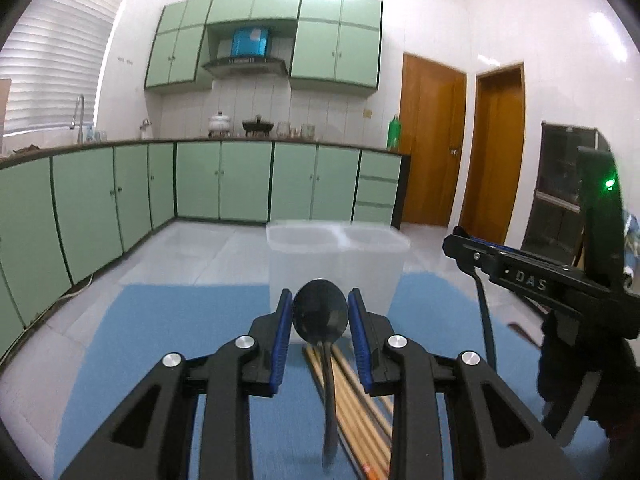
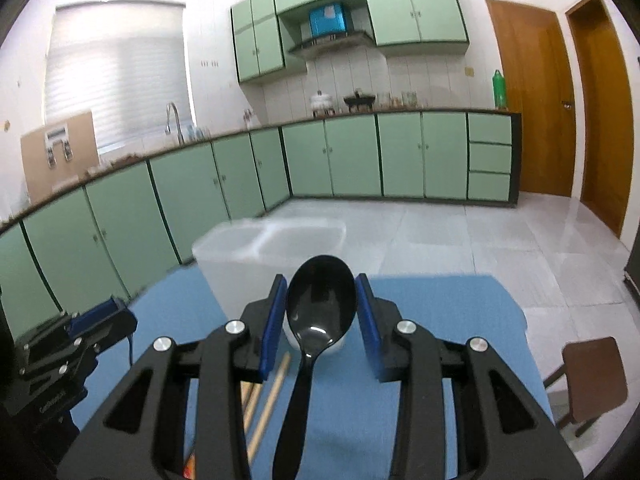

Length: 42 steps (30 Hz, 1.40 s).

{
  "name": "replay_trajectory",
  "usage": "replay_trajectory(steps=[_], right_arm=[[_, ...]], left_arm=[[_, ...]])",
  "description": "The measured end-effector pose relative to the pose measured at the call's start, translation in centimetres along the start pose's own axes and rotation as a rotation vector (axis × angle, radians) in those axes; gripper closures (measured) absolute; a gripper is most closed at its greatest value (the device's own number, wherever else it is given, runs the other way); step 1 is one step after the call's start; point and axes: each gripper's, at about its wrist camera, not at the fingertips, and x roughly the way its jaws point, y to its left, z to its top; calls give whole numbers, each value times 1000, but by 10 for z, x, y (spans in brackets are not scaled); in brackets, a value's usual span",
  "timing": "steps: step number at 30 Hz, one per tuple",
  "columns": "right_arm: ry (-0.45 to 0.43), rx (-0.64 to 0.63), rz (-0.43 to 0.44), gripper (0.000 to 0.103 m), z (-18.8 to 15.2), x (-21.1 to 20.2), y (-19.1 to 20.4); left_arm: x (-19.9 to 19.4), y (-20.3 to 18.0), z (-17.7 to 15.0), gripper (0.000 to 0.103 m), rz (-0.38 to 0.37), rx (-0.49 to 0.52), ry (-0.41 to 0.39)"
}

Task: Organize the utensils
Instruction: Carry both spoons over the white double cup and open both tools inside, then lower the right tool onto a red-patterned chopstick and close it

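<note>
Spoons are sitting in both tools — the left gripper (image 1: 320,312) is clamping its blue pads (image 1: 283,336) on the bowl of a dark metal spoon (image 1: 320,314) at the lower centre of the left wrist view, the handle hanging down toward the camera. In the right wrist view, the right gripper (image 2: 322,300) is gripping a black plastic spoon (image 2: 320,300) by the sides of its bowl in the same way. Just beyond both, at mid-frame, a clear two-compartment container (image 1: 338,258) is standing on the blue mat (image 1: 168,328). Wooden chopsticks (image 1: 352,396) are lying on the mat under the left tool — blurred, low in the frame. Green cabinets (image 1: 224,180) are filling the background.
</note>
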Motion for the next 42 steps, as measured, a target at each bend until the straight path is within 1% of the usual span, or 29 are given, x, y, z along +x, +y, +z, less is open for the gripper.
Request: replay_trajectory(steps=[3,6,7,10,13,16,17,21,24,28,31,33,35,37,38,40,42], right_arm=[[-55,14,23,70,24,2,-2],[-141,-9,10,70,53,10,-2],[-157,-10,6,70,61,15,-3],[-186,10,5,70,84,36,-7],[-206,4,-27,70,96,59,-11],[-200,12,-55,70,99,84,-17],[-193,9,-66,70,98,92,-18],[-149,-5,-93,70,87,118,-21],[-116,-7,-99,69,75,128,-22],[-75,4,-76,68,61,130,-23],[-56,20,-66,59,57,123,-25],[-44,33,-65,57,57,115,-27],[-28,44,-63,53,57,105,-26],[-10,50,-54,49,55,92,-25],[3,55,-51,44,52,82,-24],[24,62,-41,37,47,66,-22],[62,73,-24,34,36,44,-19]], left_arm=[[-6,-1,27,75,-14,-13,-66],[-6,2,59,75,-35,-28,-139],[-4,3,69,75,-40,-30,-162],[6,4,101,75,-48,-25,-223],[28,5,121,75,-48,-15,-246],[51,8,127,75,-39,-7,-240],[64,10,127,75,-38,-9,-224],[94,14,119,75,-32,-11,-169],[110,18,112,75,-31,-22,-132],[122,24,98,75,-30,-47,-76],[118,25,93,72,-26,-53,-67],[111,26,94,70,-24,-52,-65],[104,23,96,68,-17,-44,-56],[92,19,96,62,-14,-36,-42],[84,16,95,61,-8,-28,-35],[69,11,93,53,-6,-17,-23],[54,6,86,49,3,-15,5]])
